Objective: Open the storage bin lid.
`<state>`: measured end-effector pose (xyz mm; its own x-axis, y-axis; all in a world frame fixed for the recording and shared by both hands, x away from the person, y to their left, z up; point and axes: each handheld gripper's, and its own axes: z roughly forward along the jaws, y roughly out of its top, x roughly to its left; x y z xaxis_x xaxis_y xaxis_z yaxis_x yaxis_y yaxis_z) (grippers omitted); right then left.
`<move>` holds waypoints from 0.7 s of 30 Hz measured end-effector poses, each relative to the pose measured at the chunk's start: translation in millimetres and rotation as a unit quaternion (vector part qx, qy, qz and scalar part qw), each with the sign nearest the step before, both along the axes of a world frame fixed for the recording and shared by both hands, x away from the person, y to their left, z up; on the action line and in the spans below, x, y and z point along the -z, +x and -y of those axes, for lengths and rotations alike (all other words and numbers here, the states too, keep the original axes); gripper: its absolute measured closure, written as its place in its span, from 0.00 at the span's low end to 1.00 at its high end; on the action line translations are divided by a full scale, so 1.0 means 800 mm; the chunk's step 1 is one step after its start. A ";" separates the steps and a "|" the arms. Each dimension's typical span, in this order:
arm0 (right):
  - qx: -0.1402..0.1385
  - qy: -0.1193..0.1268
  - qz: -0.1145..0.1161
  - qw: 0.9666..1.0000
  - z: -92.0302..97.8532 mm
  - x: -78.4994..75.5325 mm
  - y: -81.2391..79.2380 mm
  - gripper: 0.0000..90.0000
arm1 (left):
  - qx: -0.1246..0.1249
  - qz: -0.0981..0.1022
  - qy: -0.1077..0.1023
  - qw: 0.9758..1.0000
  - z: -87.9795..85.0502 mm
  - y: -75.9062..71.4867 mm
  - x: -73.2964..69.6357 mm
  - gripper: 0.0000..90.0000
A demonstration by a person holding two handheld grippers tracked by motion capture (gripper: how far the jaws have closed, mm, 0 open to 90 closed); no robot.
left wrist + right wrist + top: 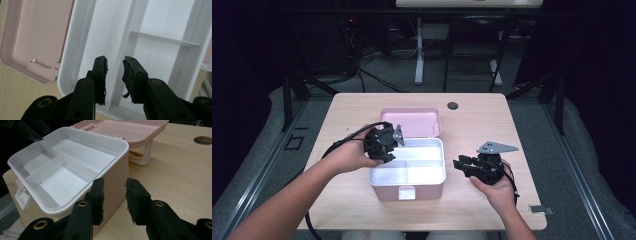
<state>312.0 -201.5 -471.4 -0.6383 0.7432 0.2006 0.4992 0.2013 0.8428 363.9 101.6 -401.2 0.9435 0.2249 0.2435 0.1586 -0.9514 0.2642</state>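
Pink storage box (407, 190) sits mid-table with its lid (411, 121) thrown back, its white divided tray (417, 165) exposed. Over the tray's left edge hangs the left gripper (115, 75), jaws parted around a divider wall without touching it. Just right of the box the right gripper (114, 200) waits, jaws parted, nothing between them, above the wooden table (482, 125).

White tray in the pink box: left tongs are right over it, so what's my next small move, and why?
Probably lower the left tongs onto the tray's divider wall and close. The jaws stand apart, astride that wall, with nothing between the pads; the tray sits empty in the open box. The right tongs wait beside the box, gripping nothing.
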 end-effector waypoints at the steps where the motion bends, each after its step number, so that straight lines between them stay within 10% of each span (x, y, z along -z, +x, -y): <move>1: 0.001 0.001 -0.001 1.000 0.000 0.000 0.000 0.75 | 0.005 0.000 0.006 1.000 0.003 -0.001 0.001 0.79; 21: 0.008 0.004 -0.007 1.000 0.004 0.005 0.004 0.74 | 0.048 0.004 0.068 0.997 0.049 0.005 0.038 0.84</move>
